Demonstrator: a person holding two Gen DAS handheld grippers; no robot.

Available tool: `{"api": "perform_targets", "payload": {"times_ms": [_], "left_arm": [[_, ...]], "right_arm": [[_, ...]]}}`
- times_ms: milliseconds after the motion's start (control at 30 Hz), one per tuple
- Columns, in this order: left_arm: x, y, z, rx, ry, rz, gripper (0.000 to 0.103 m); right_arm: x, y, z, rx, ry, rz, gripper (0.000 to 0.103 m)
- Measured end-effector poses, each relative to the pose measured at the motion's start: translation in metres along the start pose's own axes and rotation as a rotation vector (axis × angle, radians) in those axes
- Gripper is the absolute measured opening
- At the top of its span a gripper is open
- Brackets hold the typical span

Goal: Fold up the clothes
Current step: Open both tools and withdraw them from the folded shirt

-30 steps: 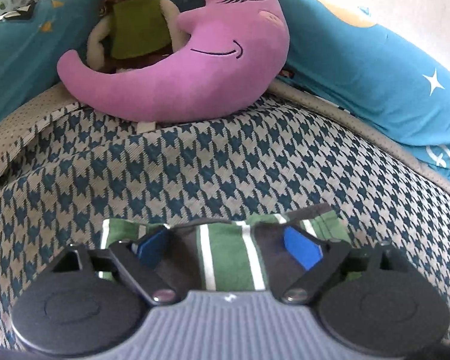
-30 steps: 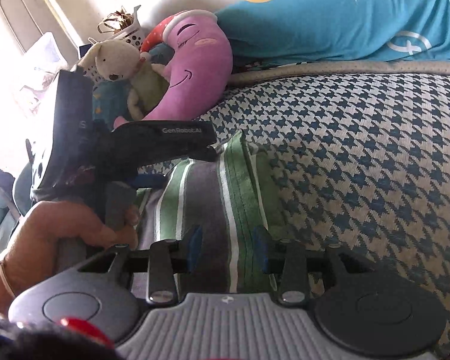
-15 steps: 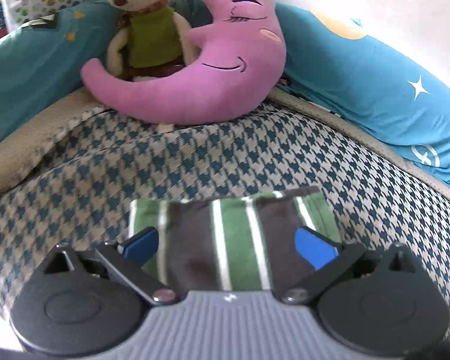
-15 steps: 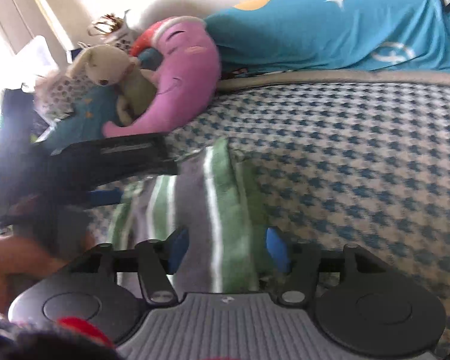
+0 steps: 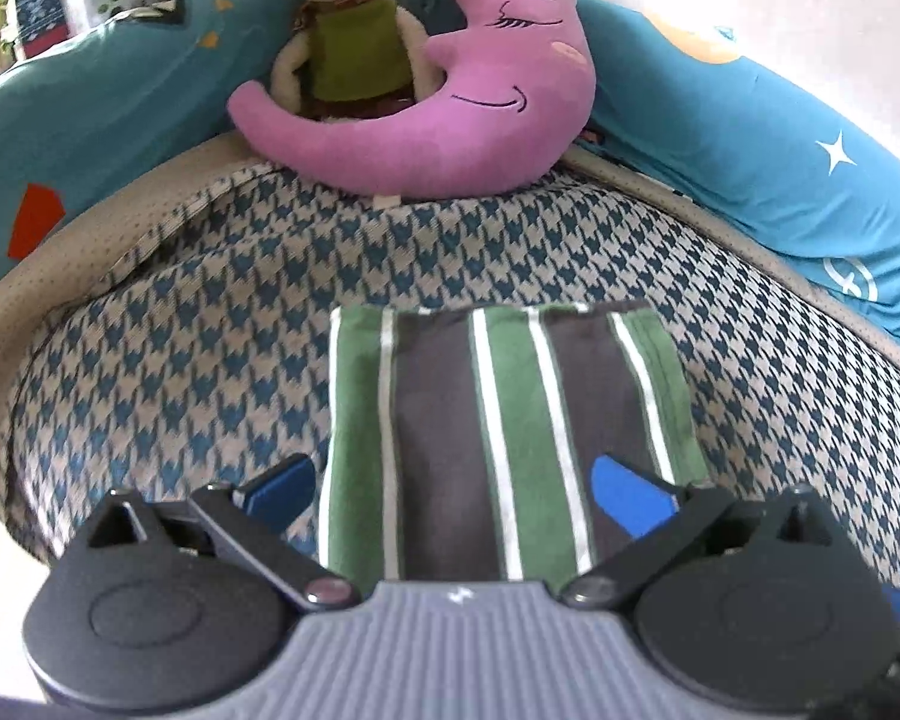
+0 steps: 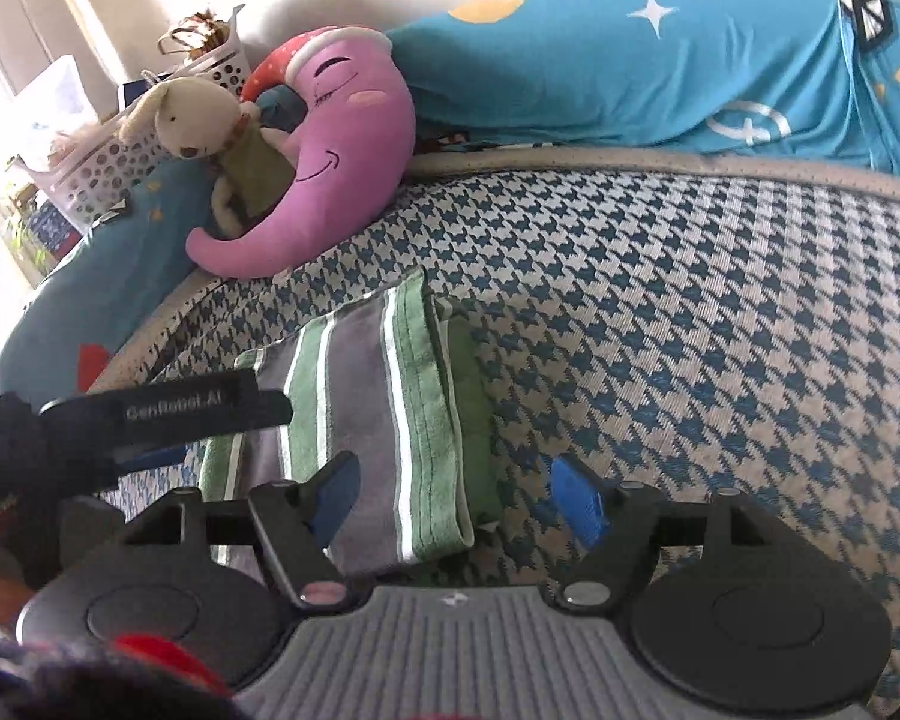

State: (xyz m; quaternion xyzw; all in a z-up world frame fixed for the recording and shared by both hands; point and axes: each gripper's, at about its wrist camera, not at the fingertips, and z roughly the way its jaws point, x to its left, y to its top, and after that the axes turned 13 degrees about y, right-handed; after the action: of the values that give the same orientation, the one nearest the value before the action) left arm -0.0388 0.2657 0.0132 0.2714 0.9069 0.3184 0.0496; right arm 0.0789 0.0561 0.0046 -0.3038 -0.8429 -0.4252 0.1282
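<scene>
left wrist: a houndstooth bed cover (image 5: 210, 360) runs back to a purple moon pillow (image 5: 450, 126) with a plush rabbit (image 5: 342, 30) and teal pillows (image 5: 780, 162). the folded striped garment (image 5: 504, 420) lies flat; the left gripper (image 5: 456, 486) is spread wide above its near end, holding nothing.

right wrist: same cover (image 6: 720, 330); the right gripper (image 6: 462, 492) gapes empty over the garment's (image 6: 390, 408) near right corner.

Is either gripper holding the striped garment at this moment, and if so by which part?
Nothing is held. The left gripper and the right gripper are both open, and the folded striped garment lies flat on the houndstooth cover.
</scene>
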Motion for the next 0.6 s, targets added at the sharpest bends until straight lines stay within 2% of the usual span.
{"api": "perform_targets", "payload": {"times_ms": [433,600], "left_arm": [[0.013,-0.024,-0.013,0.026,0.030,-0.020,0.103],[0.009,-0.032,-0.019,0.032,0.026,0.003,0.103]], "right_arm": [[0.009,-0.001,0.000,0.048,-0.044,-0.011,0.075],[0.020,-0.003,-0.004,0.071,-0.053,-0.071,0.081]]}}
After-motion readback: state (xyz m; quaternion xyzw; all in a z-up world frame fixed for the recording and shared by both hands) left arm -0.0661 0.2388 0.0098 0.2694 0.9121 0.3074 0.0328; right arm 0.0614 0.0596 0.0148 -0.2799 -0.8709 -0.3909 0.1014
